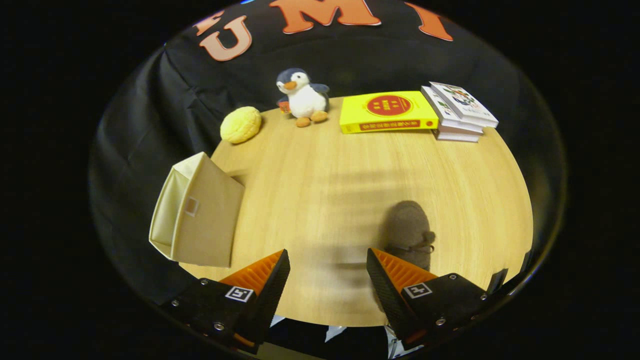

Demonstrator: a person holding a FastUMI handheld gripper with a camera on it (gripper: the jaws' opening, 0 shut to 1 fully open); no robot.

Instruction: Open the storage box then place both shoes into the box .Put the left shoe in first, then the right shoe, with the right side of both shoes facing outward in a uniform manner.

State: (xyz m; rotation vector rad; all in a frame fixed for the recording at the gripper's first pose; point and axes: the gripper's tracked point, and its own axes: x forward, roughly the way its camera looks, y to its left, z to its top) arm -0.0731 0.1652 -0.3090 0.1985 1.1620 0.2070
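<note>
A beige fabric storage box (200,212) stands on the wooden table (325,165), ahead and to the left of my left finger, its open side turned away to the left. A brown fuzzy shoe (409,227) lies just beyond my right finger, partly hidden behind that finger's tip. My gripper (327,262) hangs open above the table's near edge, with only bare wood between its fingers. I touch neither the box nor the shoe.
Along the far edge of the table sit a yellow round plush (241,124), a penguin toy (302,97), a yellow book (385,111) and a stack of white books (460,112). Black cloth walls close in behind and at the left.
</note>
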